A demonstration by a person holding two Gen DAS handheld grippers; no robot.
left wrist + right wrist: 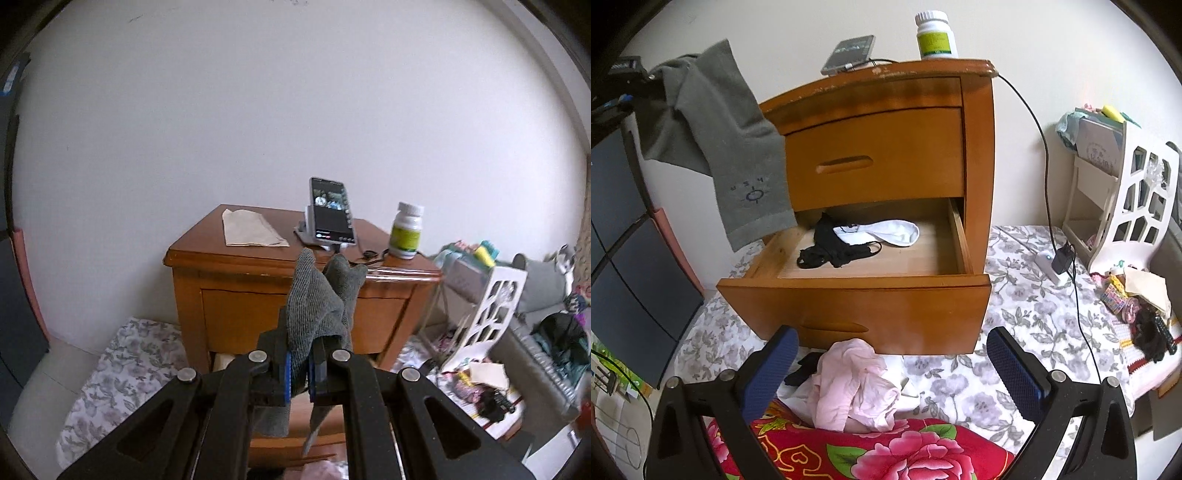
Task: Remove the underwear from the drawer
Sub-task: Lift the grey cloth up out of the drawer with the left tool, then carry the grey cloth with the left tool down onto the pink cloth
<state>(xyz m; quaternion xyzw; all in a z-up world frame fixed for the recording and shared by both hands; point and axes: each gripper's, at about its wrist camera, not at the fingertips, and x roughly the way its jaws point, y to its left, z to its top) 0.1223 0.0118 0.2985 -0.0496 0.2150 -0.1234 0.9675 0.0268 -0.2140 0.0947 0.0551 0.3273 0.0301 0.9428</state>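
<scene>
My left gripper [301, 369] is shut on grey underwear [321, 306], held up in front of the wooden nightstand [236, 295]. From the right wrist view the same grey underwear [716, 140] hangs at the upper left, above the open bottom drawer [857, 295]. Inside the drawer lie a black garment [831, 247] and a white one [886, 232]. My right gripper [890, 369] is open, low in front of the drawer, above a pink garment [857, 387] on the floor cloth.
On the nightstand top stand a phone on a holder [330, 214], a pill bottle [406, 230] and a folded paper [251, 229]. A white rack [1126, 199] and clutter are to the right. A cable [1045, 147] hangs down to a plug. A red floral blanket [868, 454] lies below.
</scene>
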